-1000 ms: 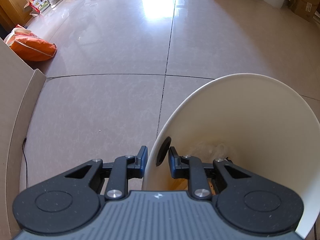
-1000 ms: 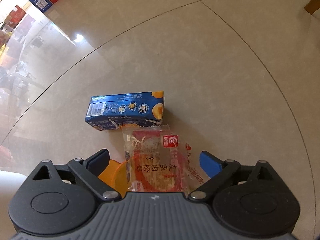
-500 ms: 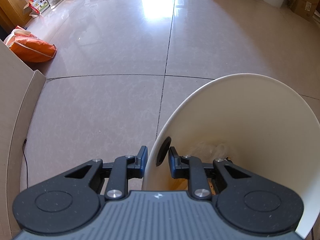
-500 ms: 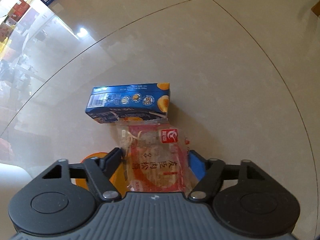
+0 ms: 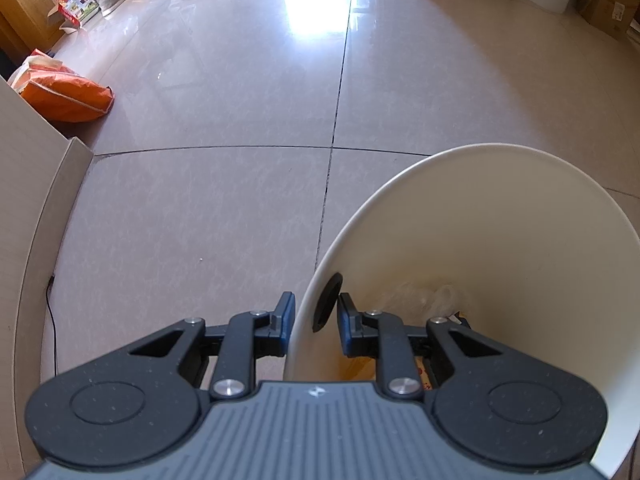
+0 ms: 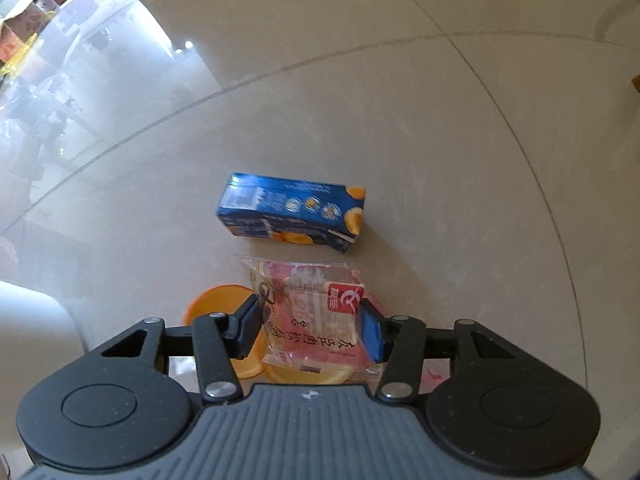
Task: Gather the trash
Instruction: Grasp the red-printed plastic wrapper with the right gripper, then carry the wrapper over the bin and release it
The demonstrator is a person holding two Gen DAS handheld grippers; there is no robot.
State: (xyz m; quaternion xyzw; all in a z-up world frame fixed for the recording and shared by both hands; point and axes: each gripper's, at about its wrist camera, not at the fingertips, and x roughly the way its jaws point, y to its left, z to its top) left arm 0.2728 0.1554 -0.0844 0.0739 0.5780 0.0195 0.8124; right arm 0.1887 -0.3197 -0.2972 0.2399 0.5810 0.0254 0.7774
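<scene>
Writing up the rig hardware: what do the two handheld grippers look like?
Both look alike. The left gripper and the right gripper each have a grey ribbed body with a small white logo, speckled black rounded housings, black linkage arms with silver pivot bolts, and blue finger pads. No cables, hands or sleeves show.

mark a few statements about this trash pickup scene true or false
1. The left hand-held gripper is shut on the white bin wall. True.
2. The right hand-held gripper holds the blue carton. False: its jaws, which have just been closing, hold the snack wrapper.
3. The carton lies on its side on the floor. True.
4. The bin is empty. False: crumpled clear plastic lies inside.
</scene>
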